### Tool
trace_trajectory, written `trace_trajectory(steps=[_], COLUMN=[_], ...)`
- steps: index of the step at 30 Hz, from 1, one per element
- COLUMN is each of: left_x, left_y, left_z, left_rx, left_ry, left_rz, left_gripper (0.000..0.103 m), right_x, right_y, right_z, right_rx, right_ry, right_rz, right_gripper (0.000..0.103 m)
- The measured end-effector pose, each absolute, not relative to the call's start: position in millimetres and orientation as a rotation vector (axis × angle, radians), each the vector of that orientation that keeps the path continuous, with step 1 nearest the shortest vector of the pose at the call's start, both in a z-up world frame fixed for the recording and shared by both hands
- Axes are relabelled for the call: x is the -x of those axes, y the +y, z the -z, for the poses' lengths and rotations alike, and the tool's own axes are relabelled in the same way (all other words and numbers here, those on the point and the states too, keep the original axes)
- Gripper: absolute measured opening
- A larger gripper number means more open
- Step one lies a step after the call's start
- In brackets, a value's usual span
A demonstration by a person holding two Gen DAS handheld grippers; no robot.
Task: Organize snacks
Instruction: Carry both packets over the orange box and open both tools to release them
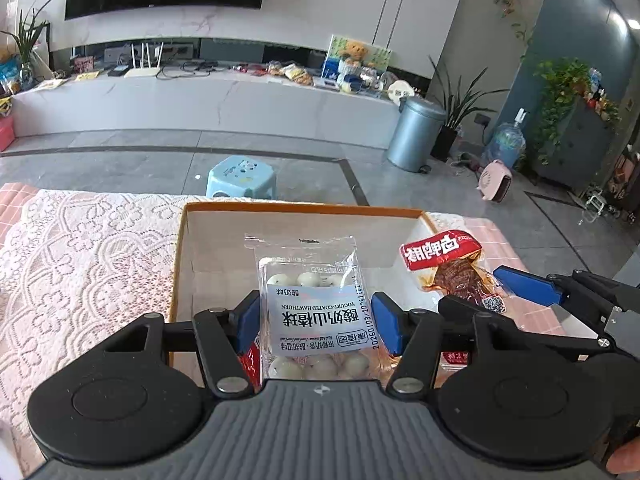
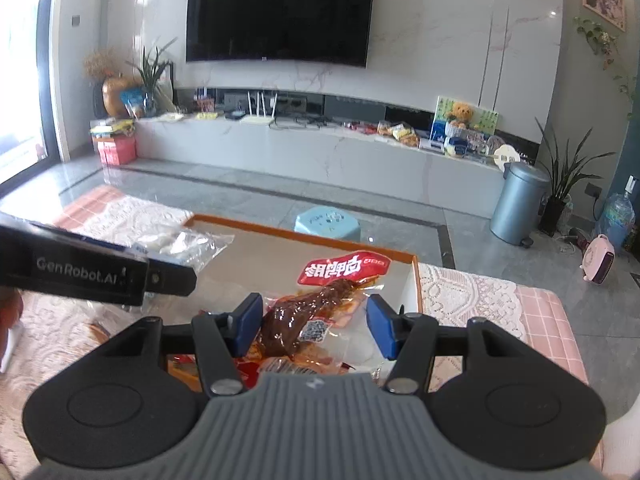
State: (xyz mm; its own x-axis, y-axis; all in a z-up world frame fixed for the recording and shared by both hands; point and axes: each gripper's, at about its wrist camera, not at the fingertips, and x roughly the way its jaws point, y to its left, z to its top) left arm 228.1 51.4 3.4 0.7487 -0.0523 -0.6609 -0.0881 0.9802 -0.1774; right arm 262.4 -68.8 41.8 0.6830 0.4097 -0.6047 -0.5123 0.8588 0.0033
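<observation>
Lace tablecloth (image 1: 88,248) covers the table; on it sits an open orange-rimmed cardboard box (image 1: 304,209), white inside, far half of the floor bare, some red wrappers (image 1: 251,360) at the near edge under the grippers; box is the drop target by my read.

Left gripper (image 1: 318,320) clamped on a clear yogurt-coated hawthorn ball pack (image 1: 310,304), blue pads pressing both side edges, pack upright and raised over the box interior; right gripper (image 2: 316,330) has a red-topped braised meat pack (image 2: 316,312) between its fingers, left pad against the meat, right pad's contact hard to tell, so grip looks partial; meat pack hangs over the right part of the box, just beside the right wall.

Step in hand: both snacks go into the box. To do it well: lower each pack toward the bare floor before letting go, not from height; keep hawthorn left, meat right so the two grippers, already near each other, do not knock; lay packs flat, labels up; watch the meat pack, a one-sided pinch may let it swing or slip onto the rim; release one at a time.
</observation>
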Motion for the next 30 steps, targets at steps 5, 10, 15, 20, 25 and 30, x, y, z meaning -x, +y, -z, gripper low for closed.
trace_trajectory(steps=[5, 10, 15, 20, 25, 30], left_x=[-257, -281, -298, -308, -313, -314], left_y=[53, 53, 59, 56, 54, 49], left_z=[21, 39, 52, 63, 70, 70], left_rx=[0.175, 0.132, 0.123, 0.071, 0.068, 0.023], left_ry=[0.789, 0.837, 0.874, 0.896, 0.945, 0.985], left_rz=[-0.027, -0.045, -0.050, -0.063, -0.077, -0.122], left_gripper=[0.067, 0.067, 0.067, 0.067, 0.067, 0.067], right_x=[-295, -326, -348, -358, -368, -374], right_y=[-54, -46, -32, -23, -15, -10], right_z=[-12, 13, 35, 45, 50, 55], right_rx=[0.240, 0.280, 0.362, 0.421, 0.458, 0.491], right_ry=[0.677, 0.721, 0.750, 0.774, 0.817, 0.858], right_rz=[-0.513, -0.527, -0.542, -0.551, -0.545, -0.542], right_gripper=[0.055, 0.055, 0.055, 0.055, 0.055, 0.054])
